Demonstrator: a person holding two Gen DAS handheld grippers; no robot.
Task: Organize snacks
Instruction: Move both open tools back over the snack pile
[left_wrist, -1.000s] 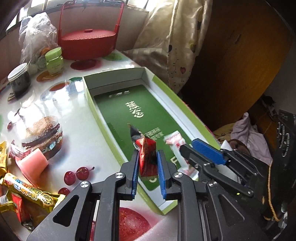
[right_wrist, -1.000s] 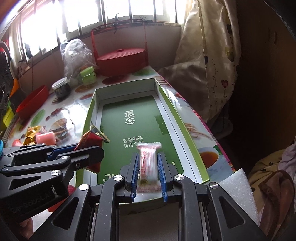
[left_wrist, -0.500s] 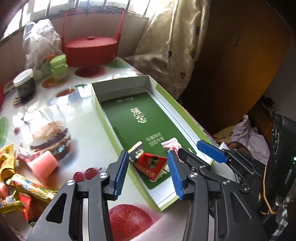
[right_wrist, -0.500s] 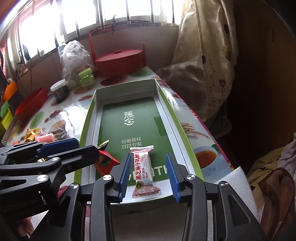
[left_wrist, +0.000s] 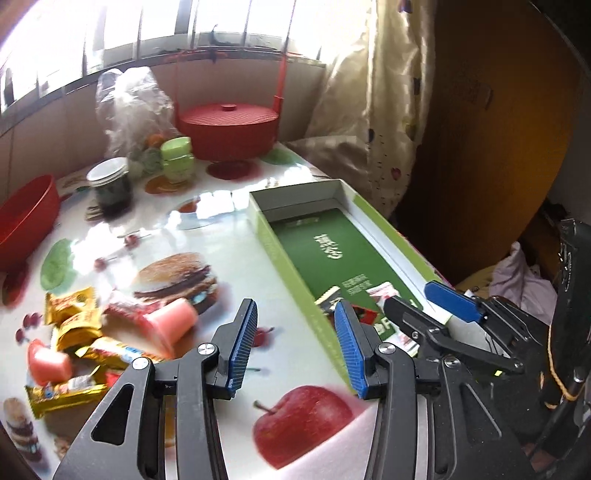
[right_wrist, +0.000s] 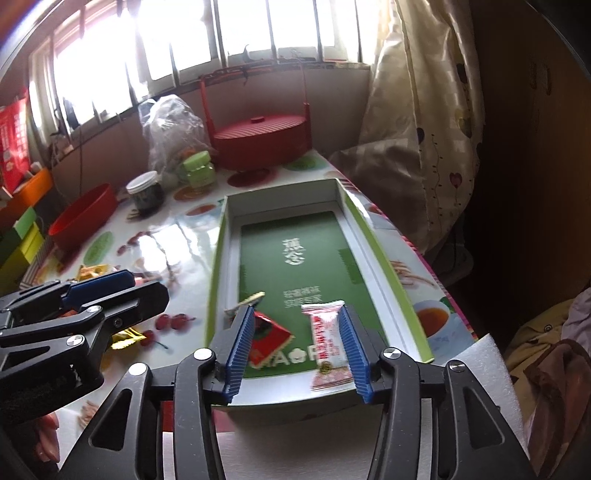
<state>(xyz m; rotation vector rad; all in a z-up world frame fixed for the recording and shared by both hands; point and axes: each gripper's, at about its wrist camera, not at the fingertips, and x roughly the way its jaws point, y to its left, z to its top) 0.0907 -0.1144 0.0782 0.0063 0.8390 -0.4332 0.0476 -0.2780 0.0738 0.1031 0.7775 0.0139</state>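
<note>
A green box (right_wrist: 221, 236) (left_wrist: 273, 254) lies open on the table. A red snack packet (right_wrist: 267, 338) and a white-and-pink snack packet (right_wrist: 327, 338) lie in its near end. My right gripper (right_wrist: 297, 345) is open and empty over the box's near end, above both packets. My left gripper (left_wrist: 293, 345) is open and empty, left of the box over the table. A pile of loose snacks (left_wrist: 85, 332) with pink jelly cups (left_wrist: 170, 323) lies at the left.
A red lidded basket (left_wrist: 229, 125), a green jar (left_wrist: 177, 155), a dark jar (left_wrist: 110, 184) and a plastic bag (left_wrist: 129, 103) stand at the back. A red bowl (left_wrist: 26, 218) sits far left. A curtain (left_wrist: 369, 92) hangs behind the table's right edge.
Both grippers opened and let go of their packets, which now lie in the box. My left gripper has swung left toward the snack pile; the right has drawn back a little.
</note>
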